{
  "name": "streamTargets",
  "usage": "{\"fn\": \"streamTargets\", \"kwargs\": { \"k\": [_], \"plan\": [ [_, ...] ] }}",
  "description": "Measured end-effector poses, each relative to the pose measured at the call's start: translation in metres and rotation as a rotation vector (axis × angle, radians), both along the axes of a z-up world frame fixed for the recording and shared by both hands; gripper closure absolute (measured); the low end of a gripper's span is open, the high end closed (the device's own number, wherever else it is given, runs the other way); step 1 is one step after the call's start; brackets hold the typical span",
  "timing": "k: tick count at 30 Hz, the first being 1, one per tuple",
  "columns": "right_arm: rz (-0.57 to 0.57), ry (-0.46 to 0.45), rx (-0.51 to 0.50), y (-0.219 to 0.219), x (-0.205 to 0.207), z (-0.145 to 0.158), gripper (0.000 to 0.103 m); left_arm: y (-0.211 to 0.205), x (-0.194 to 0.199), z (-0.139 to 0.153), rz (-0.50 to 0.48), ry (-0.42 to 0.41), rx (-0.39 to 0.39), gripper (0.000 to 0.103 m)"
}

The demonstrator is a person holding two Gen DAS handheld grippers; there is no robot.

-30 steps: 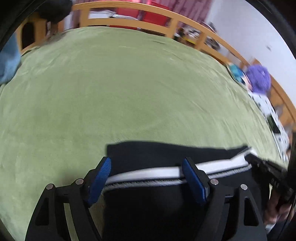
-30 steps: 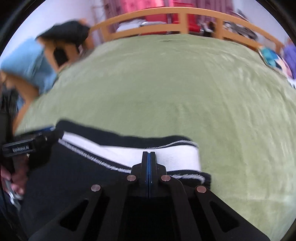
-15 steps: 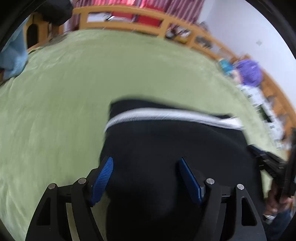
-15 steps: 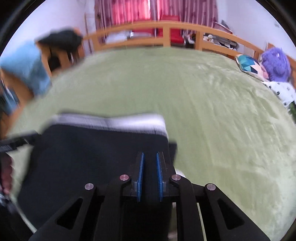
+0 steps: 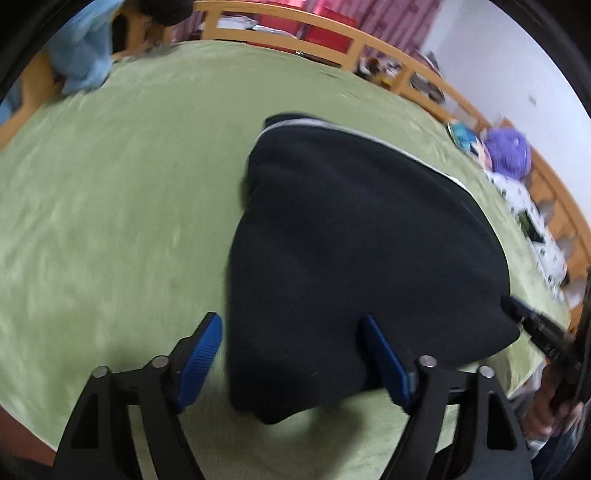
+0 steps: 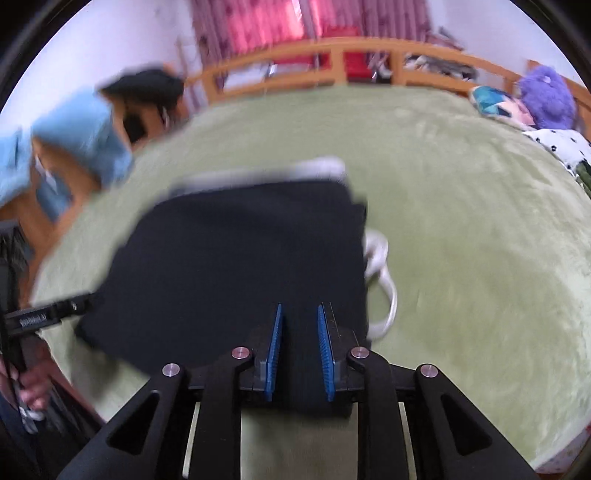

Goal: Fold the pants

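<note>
The black pants [image 5: 354, 251] lie folded on the green bedspread [image 5: 110, 192], their white-striped waistband [image 5: 306, 123] at the far edge. My left gripper [image 5: 295, 350] is open, its blue pads astride the near left corner of the pants without gripping. In the right wrist view the pants [image 6: 236, 258] lie ahead, with a white drawstring [image 6: 384, 280] trailing out on the right. My right gripper [image 6: 299, 350] is open a little over the near edge of the pants. The right gripper's tip [image 5: 532, 325] shows at the pants' right side.
A wooden rail [image 5: 332, 33] runs round the far side of the bed. A blue garment [image 6: 74, 136] and a dark one [image 6: 144, 85] hang at the left. A purple plush [image 5: 508, 147] and a patterned cushion [image 6: 491, 101] lie at the right.
Both grippers have drawn back toward me from the waistband to the near edge of the pants. The right gripper, shut on the waistband a second ago, has opened and let go.
</note>
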State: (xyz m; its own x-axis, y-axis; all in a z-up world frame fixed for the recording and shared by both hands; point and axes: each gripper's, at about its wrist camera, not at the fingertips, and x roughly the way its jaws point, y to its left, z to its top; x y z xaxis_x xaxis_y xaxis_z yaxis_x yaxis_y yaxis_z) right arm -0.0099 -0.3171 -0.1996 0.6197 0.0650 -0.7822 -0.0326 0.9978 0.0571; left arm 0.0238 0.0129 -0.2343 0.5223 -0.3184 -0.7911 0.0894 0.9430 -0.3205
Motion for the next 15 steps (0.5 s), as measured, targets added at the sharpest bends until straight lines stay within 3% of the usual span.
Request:
{"fn": "streamTargets", "kwargs": {
  "k": [2, 3, 6, 8, 9, 11, 15],
  "plan": [
    [0.002, 0.002, -0.040, 0.003, -0.002, 0.001, 0.085, 0.010, 0.001, -0.005, 0.040, 0.033, -0.044, 0.017],
    [-0.006, 0.004, -0.051, 0.002, -0.003, 0.004, 0.085, 0.012, -0.001, -0.002, 0.061, 0.020, -0.025, 0.018],
    [-0.106, 0.015, -0.066, -0.010, -0.016, 0.005, 0.080, 0.011, -0.016, 0.011, 0.105, -0.052, 0.134, 0.019],
    [-0.163, 0.028, 0.016, -0.024, -0.021, 0.011, 0.079, 0.012, -0.022, 0.019, 0.108, -0.062, 0.149, 0.024],
    [-0.184, 0.019, 0.011, -0.026, -0.024, 0.017, 0.080, 0.013, -0.025, 0.024, 0.110, -0.070, 0.153, 0.027],
    [-0.222, -0.010, -0.023, -0.026, -0.030, 0.033, 0.080, 0.008, -0.030, 0.042, 0.093, -0.100, 0.160, 0.027],
    [-0.220, -0.065, 0.022, -0.016, -0.050, 0.073, 0.079, -0.014, -0.047, 0.101, 0.013, -0.216, 0.132, 0.027]
  ]
}}
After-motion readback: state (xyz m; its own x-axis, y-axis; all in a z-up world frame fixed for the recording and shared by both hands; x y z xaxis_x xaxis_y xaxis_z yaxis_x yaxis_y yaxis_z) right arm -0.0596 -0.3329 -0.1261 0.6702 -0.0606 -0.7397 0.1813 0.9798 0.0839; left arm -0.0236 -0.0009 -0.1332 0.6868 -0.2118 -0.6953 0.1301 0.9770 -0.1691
